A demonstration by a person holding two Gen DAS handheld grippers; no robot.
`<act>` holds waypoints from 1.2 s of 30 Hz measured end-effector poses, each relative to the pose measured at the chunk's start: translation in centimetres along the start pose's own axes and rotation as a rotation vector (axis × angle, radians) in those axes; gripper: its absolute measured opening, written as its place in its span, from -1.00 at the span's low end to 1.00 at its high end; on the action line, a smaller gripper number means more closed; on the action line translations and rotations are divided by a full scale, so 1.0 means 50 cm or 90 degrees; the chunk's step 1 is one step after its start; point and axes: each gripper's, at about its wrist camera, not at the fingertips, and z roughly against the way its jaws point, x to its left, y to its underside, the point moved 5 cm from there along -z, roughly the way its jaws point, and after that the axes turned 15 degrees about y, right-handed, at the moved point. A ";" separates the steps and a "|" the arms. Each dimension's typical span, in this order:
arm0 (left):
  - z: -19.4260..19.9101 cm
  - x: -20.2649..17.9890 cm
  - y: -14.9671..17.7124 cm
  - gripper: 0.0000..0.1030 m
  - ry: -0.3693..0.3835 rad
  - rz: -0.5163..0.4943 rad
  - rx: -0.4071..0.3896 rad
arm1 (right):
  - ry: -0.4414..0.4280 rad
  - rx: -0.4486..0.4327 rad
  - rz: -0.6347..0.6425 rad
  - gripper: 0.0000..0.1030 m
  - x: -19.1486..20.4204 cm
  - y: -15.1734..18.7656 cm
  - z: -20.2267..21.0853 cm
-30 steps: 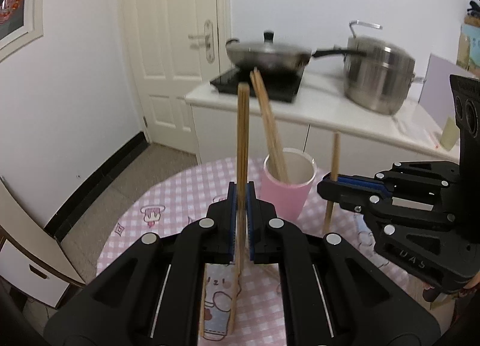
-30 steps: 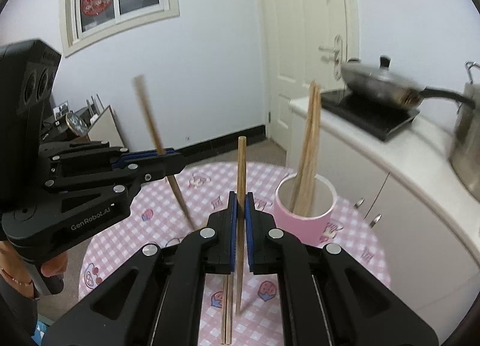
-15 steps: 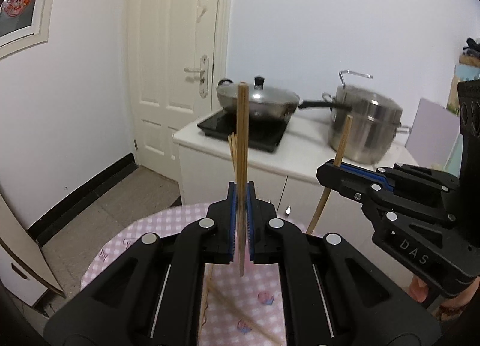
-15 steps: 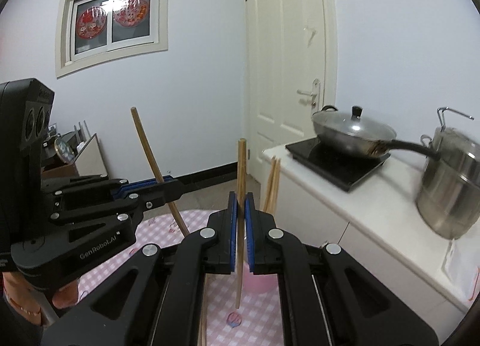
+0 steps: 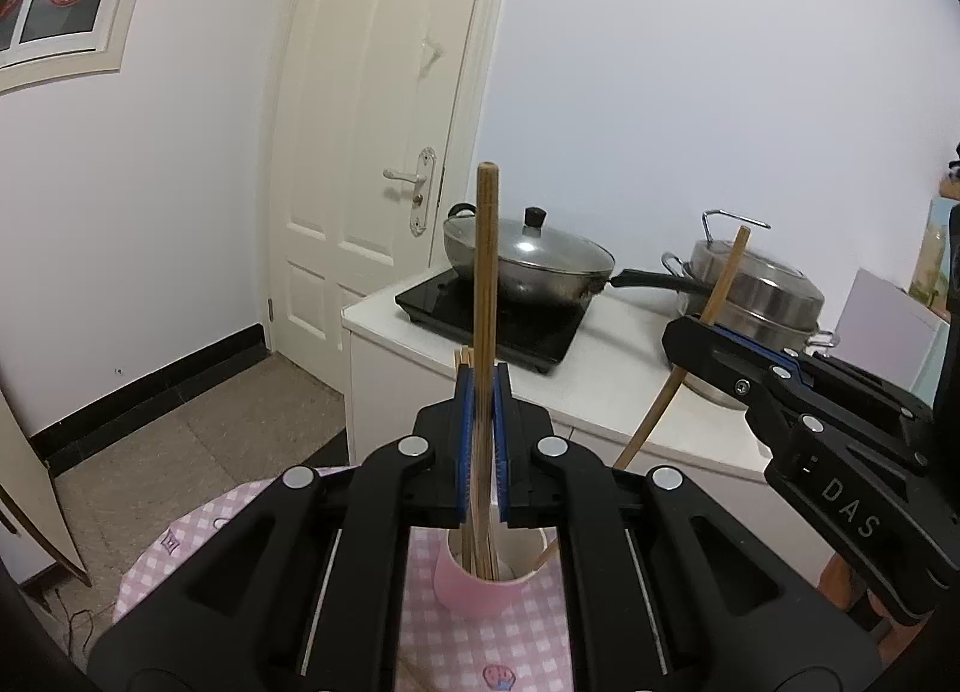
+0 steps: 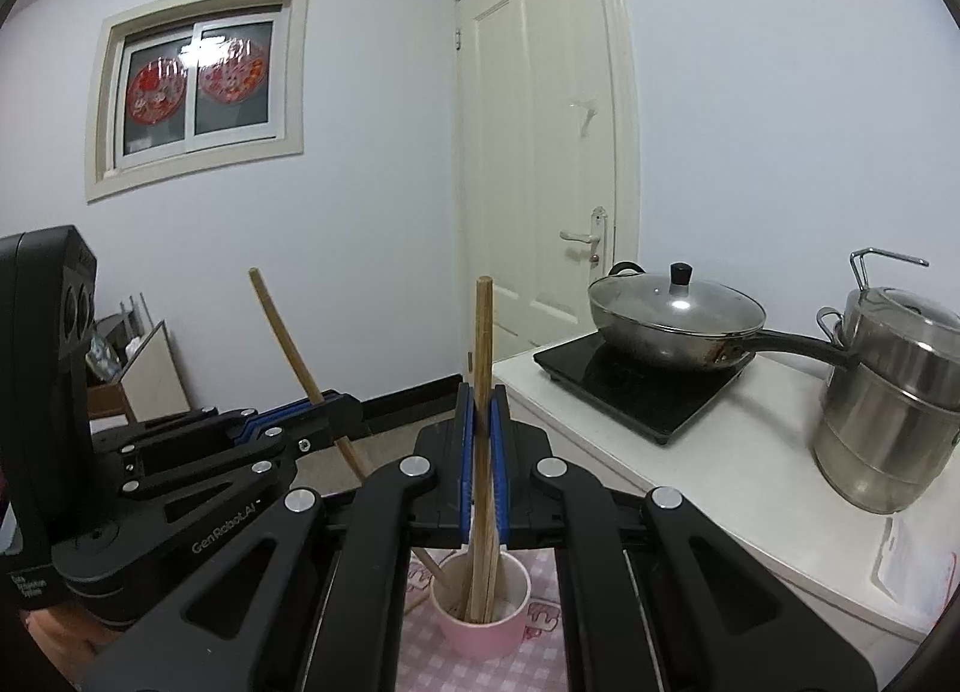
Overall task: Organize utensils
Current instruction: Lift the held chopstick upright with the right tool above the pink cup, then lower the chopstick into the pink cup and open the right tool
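Observation:
A pink cup [image 5: 480, 587] [image 6: 483, 629] stands on the pink checked tablecloth and holds several wooden chopsticks. My left gripper [image 5: 482, 392] is shut on one upright chopstick [image 5: 485, 272]; its lower end reaches into the cup. My right gripper [image 6: 480, 410] is shut on another chopstick [image 6: 483, 344], whose lower end is also inside the cup. The right gripper shows in the left wrist view [image 5: 690, 332] with its slanted chopstick [image 5: 723, 284]. The left gripper shows in the right wrist view [image 6: 336, 410] with its chopstick [image 6: 282, 332].
A white counter [image 5: 606, 374] behind the table carries a black induction hob [image 5: 498, 320] with a lidded wok [image 5: 528, 260] and a steel steamer pot [image 5: 750, 296]. A white door [image 5: 372, 152] stands at the back left. A window [image 6: 198, 92] is on the left wall.
Both grippers have tilted down and come over the pink cup. The lower ends of both held chopsticks now sit inside the cup. Both stay shut.

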 end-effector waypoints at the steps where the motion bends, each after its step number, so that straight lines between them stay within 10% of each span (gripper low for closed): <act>1: -0.006 0.002 0.004 -0.88 -0.003 0.002 -0.001 | 0.003 -0.002 -0.004 -0.92 -0.002 0.006 -0.006; 36: -0.087 0.010 0.169 -0.87 -0.008 -0.049 0.136 | -0.001 0.094 -0.020 -0.92 0.004 0.178 -0.073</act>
